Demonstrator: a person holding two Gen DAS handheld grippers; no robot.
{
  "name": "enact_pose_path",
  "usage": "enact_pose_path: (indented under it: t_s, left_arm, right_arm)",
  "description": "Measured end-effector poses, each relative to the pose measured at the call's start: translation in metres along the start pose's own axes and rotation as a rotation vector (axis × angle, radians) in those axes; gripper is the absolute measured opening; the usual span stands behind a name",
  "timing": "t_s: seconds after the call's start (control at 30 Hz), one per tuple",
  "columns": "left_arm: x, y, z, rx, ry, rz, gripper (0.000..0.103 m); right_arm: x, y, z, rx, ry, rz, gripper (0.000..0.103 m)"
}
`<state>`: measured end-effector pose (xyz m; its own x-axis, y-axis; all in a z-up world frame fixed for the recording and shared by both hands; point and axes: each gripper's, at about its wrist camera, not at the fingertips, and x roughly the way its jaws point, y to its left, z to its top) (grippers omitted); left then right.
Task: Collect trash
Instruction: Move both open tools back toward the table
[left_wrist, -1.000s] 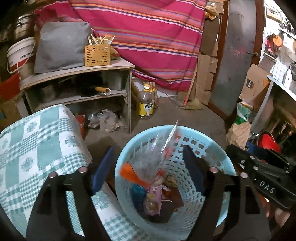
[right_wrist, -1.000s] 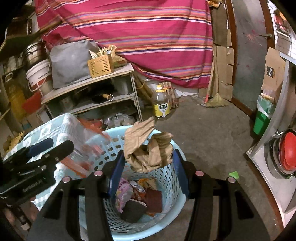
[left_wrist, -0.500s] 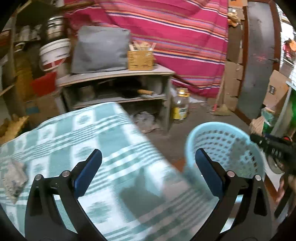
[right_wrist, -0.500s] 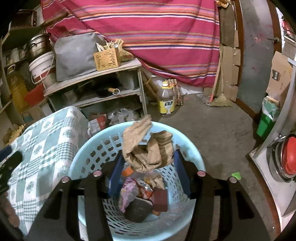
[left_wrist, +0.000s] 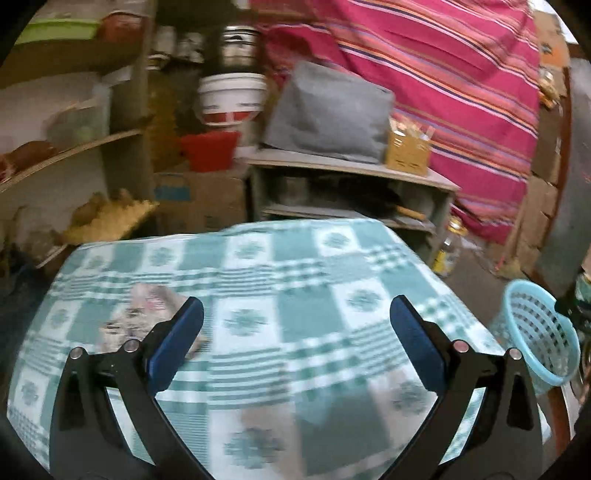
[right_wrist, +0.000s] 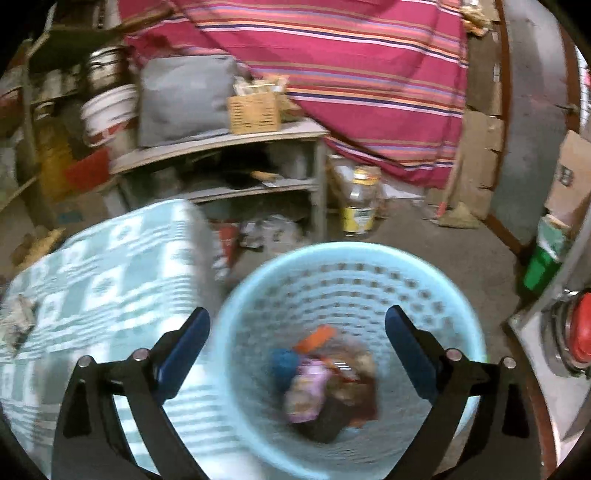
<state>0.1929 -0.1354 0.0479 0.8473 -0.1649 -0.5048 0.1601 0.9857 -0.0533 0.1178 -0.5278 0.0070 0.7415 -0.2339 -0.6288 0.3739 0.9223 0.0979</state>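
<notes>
No writing can be read; the yellow label on the oil bottle (right_wrist: 359, 201) is blurred. The left gripper (left_wrist: 295, 325) is spread wide w/ nothing held, above the green checked tablecloth (left_wrist: 295, 266), a crumpled wrapper (left_wrist: 144, 314) lying just beside its left finger. The right gripper (right_wrist: 297, 332) is likewise splayed and empty over the light-blue basket (right_wrist: 351, 258), where mixed trash (right_wrist: 325, 384) is piled at the bottom.
</notes>
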Motion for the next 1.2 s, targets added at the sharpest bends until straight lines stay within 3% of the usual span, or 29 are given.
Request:
enact_pose_path:
  t_s: [0.37, 0.57, 0.77, 0.93, 1.03, 1.2]
  left_arm:
    - [-0.008, 0.065, -0.01, 0.002, 0.023, 0.074, 0.098]
    - [-0.016, 0.096, -0.015, -0.027, 0.012, 0.091, 0.098]
    - [-0.026, 0.128, -0.021, -0.113, -0.043, 0.127, 0.098]
    - [-0.017, 0.143, -0.024, -0.081, 0.022, 0.139, 0.098]
    - [-0.01, 0.152, -0.027, -0.068, 0.049, 0.16, 0.098]
    - [0.003, 0.167, -0.033, -0.042, 0.091, 0.197, 0.098]
  right_arm:
    - [0.003, 0.155, -0.012, -0.188, 0.026, 0.14, 0.094]
    - [0.003, 0.215, -0.022, -0.243, 0.031, 0.17, 0.094]
    - [0.004, 0.245, -0.03, -0.237, 0.046, 0.238, 0.094]
    - [0.011, 0.252, -0.032, -0.19, 0.088, 0.279, 0.094]
    - [0.015, 0.257, -0.035, -0.227, 0.114, 0.28, 0.094]
    - [0.016, 0.263, -0.04, -0.283, 0.063, 0.244, 0.094]
